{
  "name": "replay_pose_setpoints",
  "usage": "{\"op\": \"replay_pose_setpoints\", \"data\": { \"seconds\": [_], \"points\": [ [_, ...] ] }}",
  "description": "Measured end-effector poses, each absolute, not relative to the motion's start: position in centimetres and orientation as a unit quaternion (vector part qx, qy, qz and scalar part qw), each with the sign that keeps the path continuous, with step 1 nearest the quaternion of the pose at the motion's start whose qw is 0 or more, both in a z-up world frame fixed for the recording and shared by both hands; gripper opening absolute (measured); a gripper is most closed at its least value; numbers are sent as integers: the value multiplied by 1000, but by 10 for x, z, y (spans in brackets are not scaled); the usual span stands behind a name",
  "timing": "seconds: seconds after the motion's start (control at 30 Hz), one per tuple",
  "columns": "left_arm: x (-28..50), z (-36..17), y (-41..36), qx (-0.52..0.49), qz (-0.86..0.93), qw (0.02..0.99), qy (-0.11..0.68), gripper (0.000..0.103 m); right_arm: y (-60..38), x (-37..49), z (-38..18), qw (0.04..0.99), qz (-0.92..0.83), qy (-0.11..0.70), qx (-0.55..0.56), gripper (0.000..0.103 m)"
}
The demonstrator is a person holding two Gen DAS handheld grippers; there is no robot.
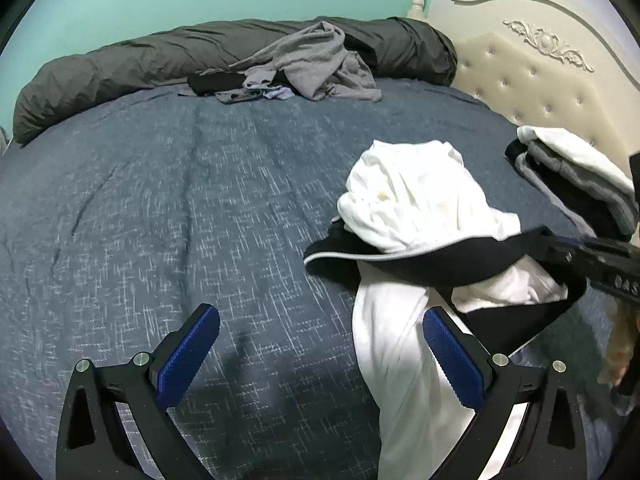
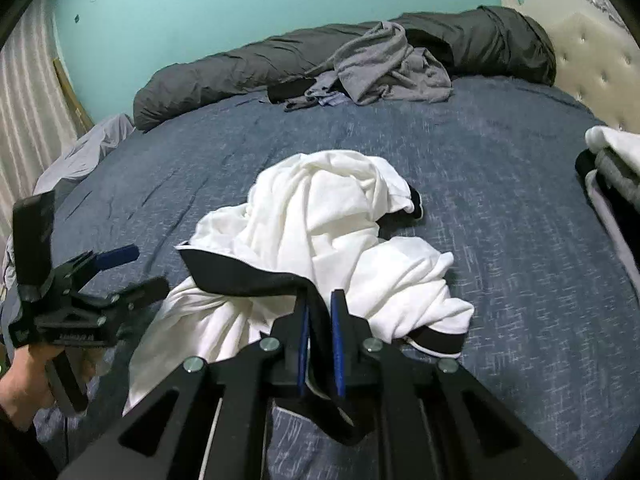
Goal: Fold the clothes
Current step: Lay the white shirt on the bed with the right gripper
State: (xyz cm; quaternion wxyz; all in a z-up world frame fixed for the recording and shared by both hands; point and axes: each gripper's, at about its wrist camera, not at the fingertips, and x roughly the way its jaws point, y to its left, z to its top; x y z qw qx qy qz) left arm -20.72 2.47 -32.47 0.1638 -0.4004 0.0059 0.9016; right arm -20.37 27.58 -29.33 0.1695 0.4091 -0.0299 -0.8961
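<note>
Lying crumpled mid-bed (image 2: pixel 500 208): white garment (image 2: pixel 320 216). Its black band (image 2: pixel 248 276) clamped by right tongs (image 2: pixel 320 312). Left tongs (image 1: pixel 320 344) spread wide, nothing held. Folded stack (image 1: pixel 576 176) seen near headboard (image 1: pixel 532 80).

A bed (image 1: pixel 160 200) with a blue cover carries everything. At its far edge lies a rolled dark duvet (image 1: pixel 120 64), with a grey heap (image 1: pixel 316 64) of clothes against it. Near right sits a crumpled white-and-black garment (image 2: pixel 320 216). A folded stack (image 1: pixel 576 172) lies far right by the headboard (image 1: pixel 540 80).
</note>
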Motion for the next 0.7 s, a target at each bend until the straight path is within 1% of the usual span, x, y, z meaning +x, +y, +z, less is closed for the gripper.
{"op": "replay_pose_setpoints", "data": {
  "seconds": [0.13, 0.23, 0.3, 0.33, 0.4, 0.6, 0.7],
  "points": [
    [-207, -323, 21, -396, 904, 164, 1, 103, 286, -211, -294, 151, -902, -35, 403, 10],
    [-206, -323, 20, -394, 903, 171, -8, 101, 300, -214, -295, 131, -907, -50, 397, 14],
    [-205, -321, 24, -390, 904, 176, 1, 94, 312, -213, -297, 114, -908, -73, 396, 15],
    [-205, -321, 26, -388, 904, 179, 6, 93, 318, -212, -298, 109, -908, -84, 395, 16],
    [-205, -321, 32, -388, 903, 184, 12, 85, 323, -209, -299, 117, -907, -102, 393, 17],
    [-207, -322, 48, -388, 900, 198, 32, 83, 321, -196, -297, 150, -906, -127, 375, 17],
    [-208, -323, 56, -388, 898, 205, 41, 83, 324, -195, -300, 153, -905, -135, 373, 18]
  ]
}}
